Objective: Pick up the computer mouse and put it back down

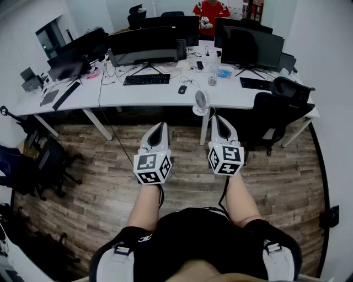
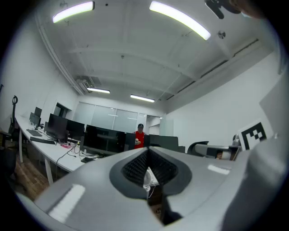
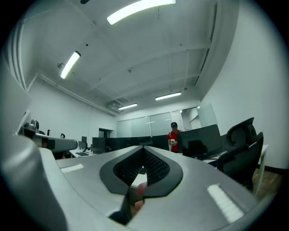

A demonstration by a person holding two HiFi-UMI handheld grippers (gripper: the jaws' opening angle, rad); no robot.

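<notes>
While the mouse (image 1: pixel 182 89) sits on the white desk (image 1: pixel 110 96), just right of the black keyboard (image 1: pixel 146 79) and a little behind the small fan (image 1: pixel 202 101) at the desk's edge, nothing of the task looks done. It seems untouched, so both the pick-up and the put-down are left. Monitors (image 1: pixel 144 43) stand behind it, and a person in red (image 1: pixel 210 12) is at the far side.

The wearer stands back from the desk over the wood floor (image 1: pixel 110 182), both grippers out in front and about level. The left gripper (image 1: pixel 160 126) has its jaws together with nothing between them. The right gripper (image 1: pixel 219 119) is closed the same way and empty. The mouse lies well apart from both, ahead and roughly between their lines. My read is that whichever gripper goes for it has to close that gap and spread its jaws first.
</notes>
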